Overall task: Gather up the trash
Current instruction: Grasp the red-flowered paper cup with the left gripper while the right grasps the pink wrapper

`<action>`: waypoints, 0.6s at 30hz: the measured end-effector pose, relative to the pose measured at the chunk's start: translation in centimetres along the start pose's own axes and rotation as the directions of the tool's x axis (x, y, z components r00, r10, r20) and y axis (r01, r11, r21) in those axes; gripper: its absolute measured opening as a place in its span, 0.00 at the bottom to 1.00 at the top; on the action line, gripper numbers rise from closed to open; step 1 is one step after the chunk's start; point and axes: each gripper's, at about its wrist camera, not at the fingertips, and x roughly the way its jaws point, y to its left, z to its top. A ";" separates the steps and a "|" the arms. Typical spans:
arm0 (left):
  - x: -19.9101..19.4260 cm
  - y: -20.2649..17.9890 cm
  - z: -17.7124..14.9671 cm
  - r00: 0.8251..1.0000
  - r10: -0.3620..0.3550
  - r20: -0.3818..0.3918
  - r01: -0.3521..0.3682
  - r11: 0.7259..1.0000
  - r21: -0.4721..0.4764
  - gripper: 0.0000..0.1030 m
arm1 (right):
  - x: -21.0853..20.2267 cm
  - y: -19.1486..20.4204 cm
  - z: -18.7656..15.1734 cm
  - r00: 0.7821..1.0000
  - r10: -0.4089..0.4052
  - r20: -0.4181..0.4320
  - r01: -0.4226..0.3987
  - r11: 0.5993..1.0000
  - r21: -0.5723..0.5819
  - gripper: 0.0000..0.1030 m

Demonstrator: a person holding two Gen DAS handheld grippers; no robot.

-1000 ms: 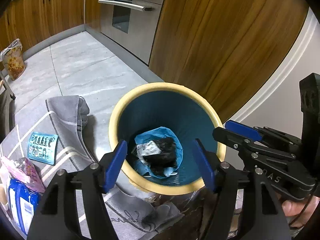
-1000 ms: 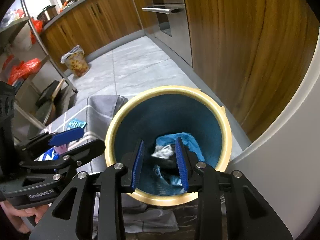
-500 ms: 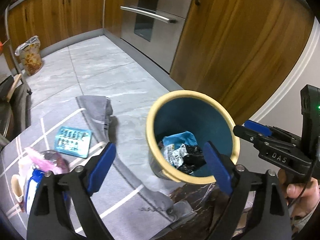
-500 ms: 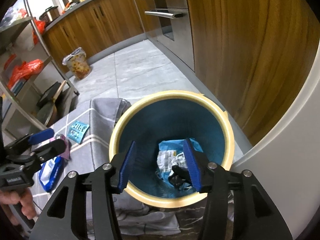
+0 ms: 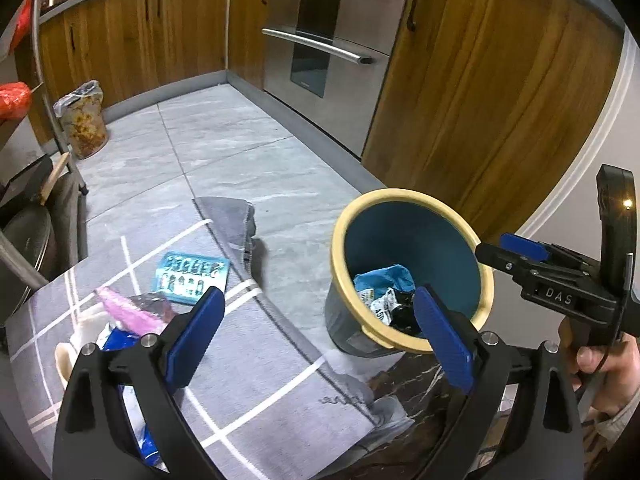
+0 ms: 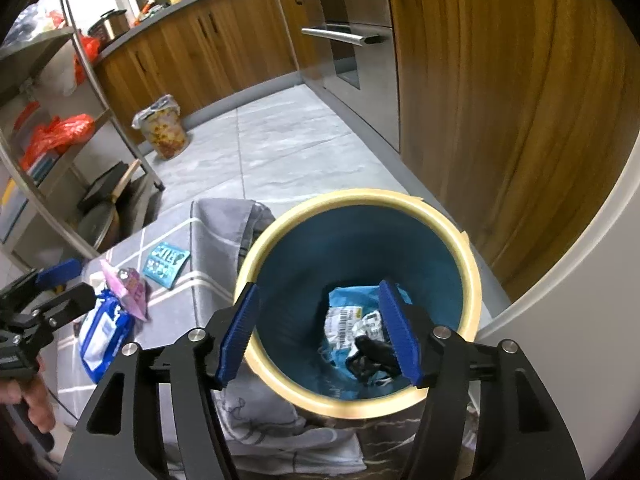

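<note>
Left gripper: your left gripper (image 5: pixel 316 322) is spread wide and holds nothing; it sits above the grey cloth (image 5: pixel 256 380), with the bin at about 2 o'clock from it.
Right gripper: your right gripper (image 6: pixel 320 330) is also spread, nothing between its blue pads (image 6: pixel 238 334); it looks straight down into the bin mouth, one pad over the rim at 9 o'clock and the other over the trash inside.
Bin: the blue bin (image 6: pixel 360 240) with the cream rim stands at the edge of the cloth, close to the wooden cabinets (image 6: pixel 500 100) at 1 o'clock.
Trash in bin: you can see a blue wrapper (image 6: pixel 352 296), a crumpled white printed wrapper (image 6: pixel 348 324) and something black (image 6: pixel 372 356) lying together at the bottom.
Trash on cloth: a teal blister pack (image 5: pixel 192 278) lies flat at 10 o'clock from your left gripper; a pink wrapper (image 5: pixel 128 312) and a blue-and-white packet (image 6: pixel 104 332) lie close together at 9 o'clock, partly behind the left finger.
Floor: a filled bag (image 5: pixel 82 120) stands far off at 11 o'clock by the cabinets.
</note>
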 end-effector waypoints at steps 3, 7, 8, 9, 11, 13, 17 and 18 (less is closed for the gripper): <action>-0.5 1.1 -0.5 1.000 0.016 -0.004 -0.016 1.000 -0.007 0.91 | 0.1 0.7 0.0 1.000 0.010 0.000 -0.010 1.000 -0.009 0.64; -1.3 3.0 -1.4 0.999 0.050 -0.009 -0.050 0.999 -0.022 0.91 | 0.4 2.0 -0.1 0.999 0.034 -0.009 -0.034 0.999 -0.026 0.65; -1.5 3.5 -1.7 0.998 0.056 -0.011 -0.056 0.998 -0.028 0.91 | 0.6 2.4 -0.2 0.999 0.043 -0.013 -0.043 0.999 -0.032 0.65; -1.8 4.2 -2.0 0.998 0.066 -0.012 -0.066 0.997 -0.037 0.91 | 0.7 2.9 -0.2 0.998 0.053 -0.018 -0.053 0.998 -0.037 0.66; -2.4 5.9 -2.7 0.996 0.093 -0.009 -0.093 0.994 -0.060 0.91 | 0.9 3.9 -0.4 0.997 0.077 -0.030 -0.078 0.996 -0.047 0.67; -2.9 7.4 -3.4 0.993 0.119 -0.010 -0.120 0.989 -0.084 0.91 | 1.3 5.1 -0.6 0.995 0.096 -0.041 -0.099 0.993 -0.064 0.68; -3.7 11.2 -5.2 0.982 0.187 -0.033 -0.190 0.972 -0.136 0.91 | 2.3 7.7 -0.9 0.989 0.129 -0.070 -0.135 0.986 -0.097 0.68; -3.8 11.9 -5.6 0.979 0.200 -0.039 -0.203 0.969 -0.139 0.91 | 2.5 8.3 -1.0 0.988 0.136 -0.076 -0.144 0.984 -0.103 0.68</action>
